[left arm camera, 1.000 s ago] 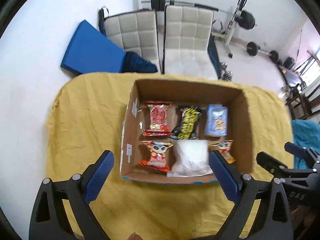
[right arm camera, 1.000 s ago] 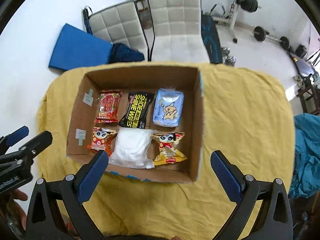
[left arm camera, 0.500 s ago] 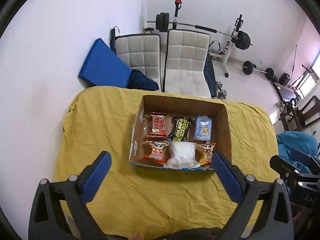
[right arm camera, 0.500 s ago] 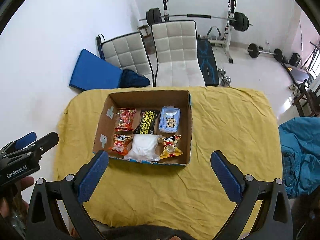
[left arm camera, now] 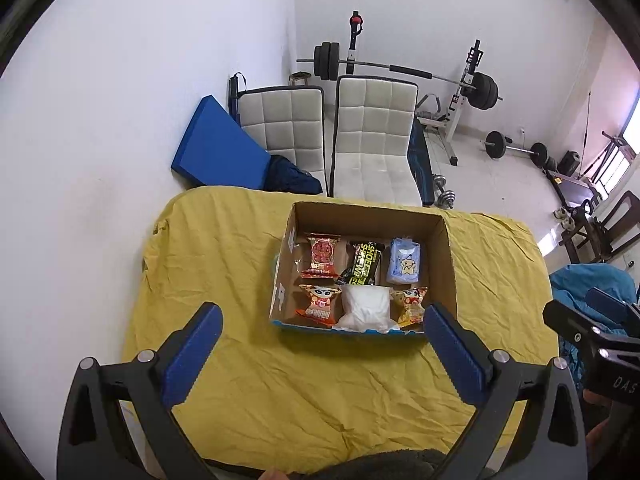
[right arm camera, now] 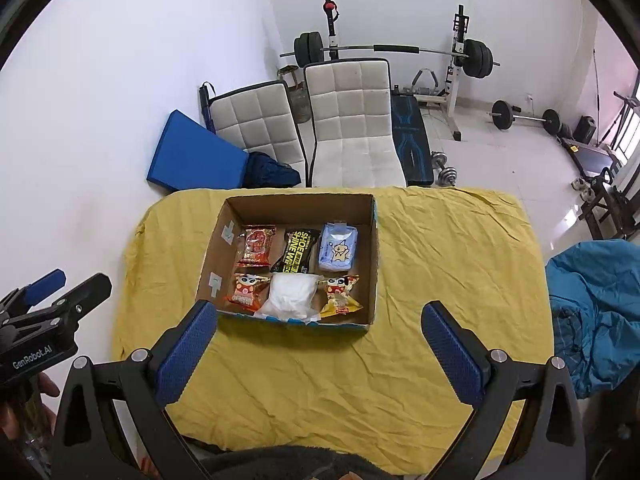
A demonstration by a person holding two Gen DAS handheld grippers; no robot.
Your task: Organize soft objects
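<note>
The cardboard box stands open on the yellow cloth that covers the table, toward its far left part as the right wrist view shows it. Six soft packs lie flat in it in two rows of three.

Far row, left to right: a red snack pack, print too small to read; a black pack with yellow lettering "SHOE SHINE WIPES", the last word partly hidden; a pale blue tissue pack with a cartoon figure.

Near row, left to right: an orange snack pack with a cartoon face; a white plastic bag, touching the near wall; a yellow snack pack with a similar face. Two strips of tape sit on the left inner wall.

The left gripper hangs above the cloth near the box's front edge, fingers spread wide and released, having just opened a little further, nothing between them. The right gripper hangs likewise, fingers spread wide and empty. The left gripper's body reads "GenRobot.AI" in the right wrist view.

Beyond the table stand two white quilted chairs, a blue mat against the wall, and a barbell rack. A teal cloth lies to the right.
</note>
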